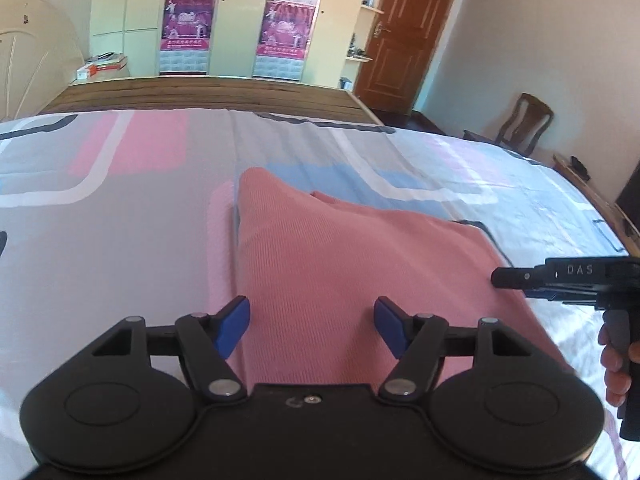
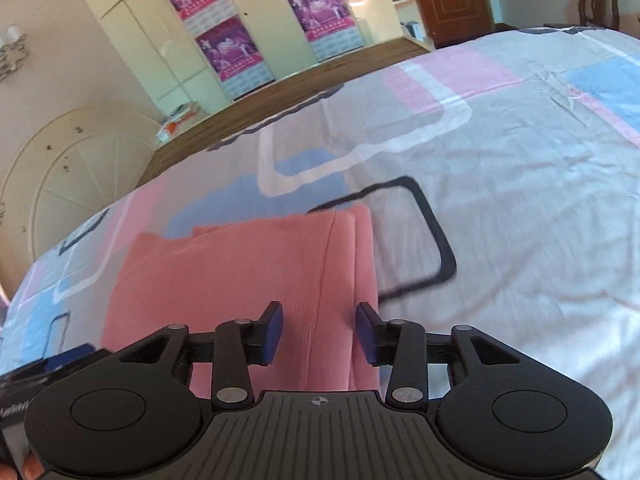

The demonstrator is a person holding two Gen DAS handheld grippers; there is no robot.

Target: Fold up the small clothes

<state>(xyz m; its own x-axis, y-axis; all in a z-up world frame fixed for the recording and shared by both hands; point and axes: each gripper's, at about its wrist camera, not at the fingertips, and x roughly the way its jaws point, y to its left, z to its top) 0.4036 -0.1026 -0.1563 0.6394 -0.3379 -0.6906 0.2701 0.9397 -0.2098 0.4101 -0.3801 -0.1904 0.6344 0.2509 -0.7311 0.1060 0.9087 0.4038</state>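
Observation:
A pink ribbed garment [image 1: 340, 264] lies folded flat on the patterned bed sheet [image 1: 120, 240]. In the left wrist view my left gripper [image 1: 312, 330] hovers over its near part, jaws wide apart with only cloth below them. The right gripper's black body [image 1: 568, 280] shows at the right edge, held by a hand [image 1: 616, 364]. In the right wrist view the garment [image 2: 240, 272] shows stacked folded edges along its right side. My right gripper [image 2: 319, 332] is open above that folded edge, its blue pads [image 2: 274, 332] clear of the cloth.
The bed sheet [image 2: 500, 200] spreads wide to the right of the garment. A wooden bed end [image 1: 208, 94], cream wardrobe with purple posters [image 1: 186, 32], brown door [image 1: 404, 32] and wooden chair [image 1: 524, 124] stand beyond. A white headboard [image 2: 76, 176] is at left.

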